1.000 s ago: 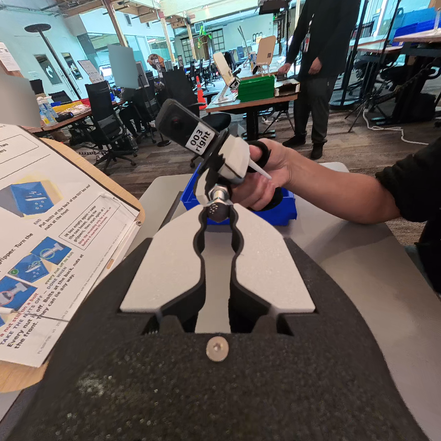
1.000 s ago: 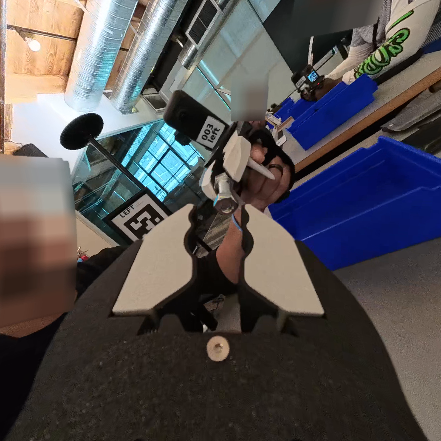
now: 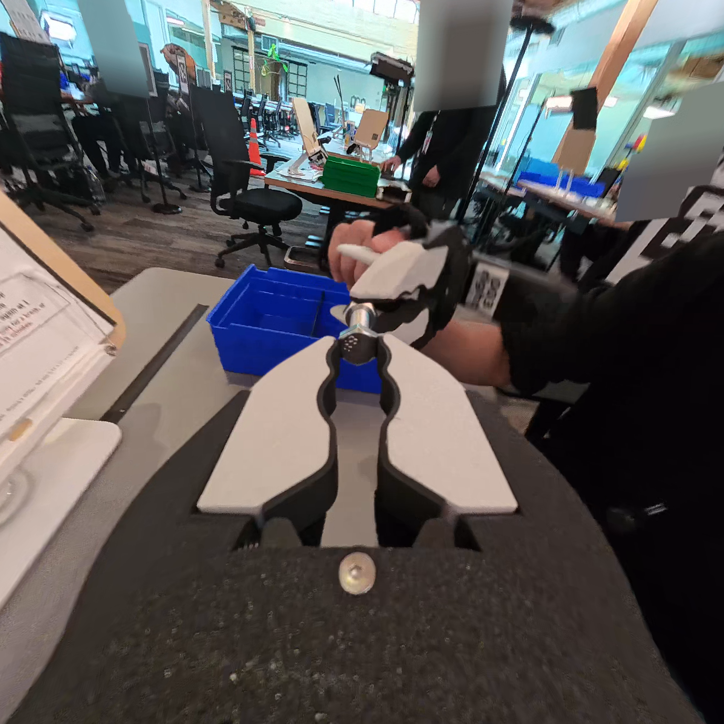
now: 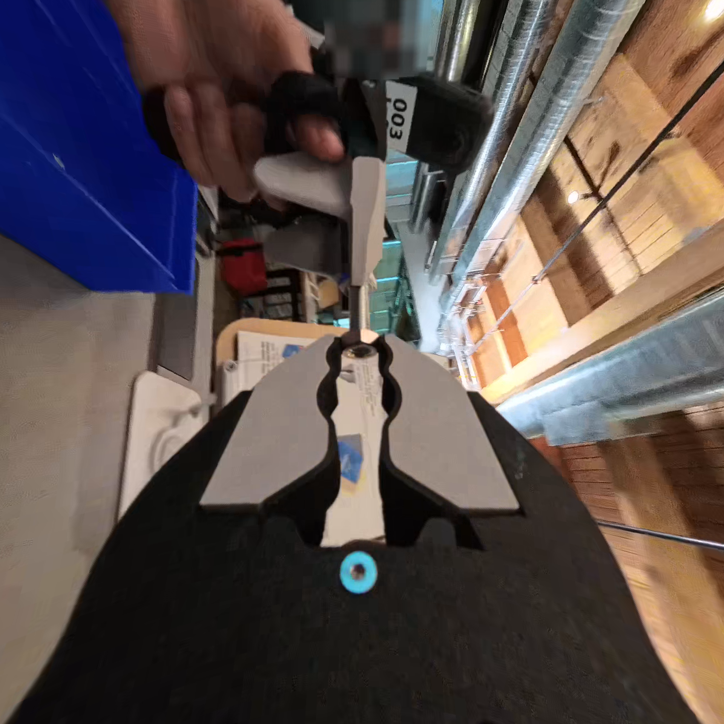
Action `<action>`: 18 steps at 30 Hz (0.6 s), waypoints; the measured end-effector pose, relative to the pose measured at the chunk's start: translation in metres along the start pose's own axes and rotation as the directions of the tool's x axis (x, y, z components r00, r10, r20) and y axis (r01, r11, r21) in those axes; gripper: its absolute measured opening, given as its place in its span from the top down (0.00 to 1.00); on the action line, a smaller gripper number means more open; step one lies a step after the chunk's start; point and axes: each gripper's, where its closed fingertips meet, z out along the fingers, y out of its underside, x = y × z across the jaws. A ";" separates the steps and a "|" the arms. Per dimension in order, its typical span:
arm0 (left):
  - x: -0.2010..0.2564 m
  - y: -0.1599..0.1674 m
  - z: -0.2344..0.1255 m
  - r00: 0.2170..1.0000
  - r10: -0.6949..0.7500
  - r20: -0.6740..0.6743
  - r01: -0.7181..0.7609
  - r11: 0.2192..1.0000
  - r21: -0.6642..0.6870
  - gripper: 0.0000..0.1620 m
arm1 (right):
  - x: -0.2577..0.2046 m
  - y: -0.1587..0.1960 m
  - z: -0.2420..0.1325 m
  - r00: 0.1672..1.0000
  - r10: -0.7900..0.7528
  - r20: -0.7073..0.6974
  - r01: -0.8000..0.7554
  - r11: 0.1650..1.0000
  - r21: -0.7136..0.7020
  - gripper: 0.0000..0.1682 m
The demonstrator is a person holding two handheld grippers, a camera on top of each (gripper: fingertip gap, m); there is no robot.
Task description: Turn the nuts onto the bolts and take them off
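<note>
Open-plan workshop beyond a grey counter [image 3: 164, 411]; a blue bin [image 3: 274, 333] sits just ahead of my left claw [image 3: 357, 346]. That claw is pinching the bolt [image 3: 359, 319] by its head at the tips. The shank runs straight forward from there into my right claw [image 4: 358, 348], which faces it and is pinching the nut [image 4: 359, 350]. Both claws lie on one axis, tip to tip. In my judgement the next turn must rotate about that shared axis.
</note>
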 end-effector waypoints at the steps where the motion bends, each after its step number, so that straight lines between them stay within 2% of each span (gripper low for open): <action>1: -0.001 -0.002 0.001 0.998 -0.066 -0.020 0.066 0.998 0.019 0.90 | 0.003 0.002 0.000 0.994 -0.102 -0.023 0.102 0.994 -0.033 0.90; 3: -0.001 -0.005 0.003 0.979 -0.181 -0.093 0.186 0.981 0.054 0.90 | 0.010 0.003 -0.002 0.949 -0.312 -0.050 0.308 0.948 -0.081 0.90; 6: 0.002 -0.008 0.004 0.936 -0.294 -0.192 0.313 0.947 0.074 0.90 | 0.016 0.000 -0.005 0.797 -0.598 -0.083 0.587 0.800 -0.123 0.90; 9: 0.003 -0.009 0.005 0.893 -0.369 -0.256 0.399 0.914 0.073 0.90 | 0.015 -0.003 -0.010 0.658 -0.745 -0.113 0.738 0.667 -0.101 0.90; 11: 0.004 -0.008 0.007 0.867 -0.414 -0.278 0.446 0.893 0.057 0.90 | 0.015 -0.004 -0.014 0.602 -0.790 -0.114 0.787 0.611 -0.080 0.90; 15: 0.004 -0.007 0.010 0.862 -0.427 -0.271 0.456 0.889 0.049 0.90 | 0.013 -0.003 -0.015 0.554 -0.824 -0.115 0.826 0.562 -0.049 0.90; 18: -0.002 -0.008 0.010 0.876 -0.417 -0.241 0.445 0.892 0.076 0.90 | 0.013 0.004 -0.012 0.681 -0.728 -0.082 0.729 0.684 -0.021 0.89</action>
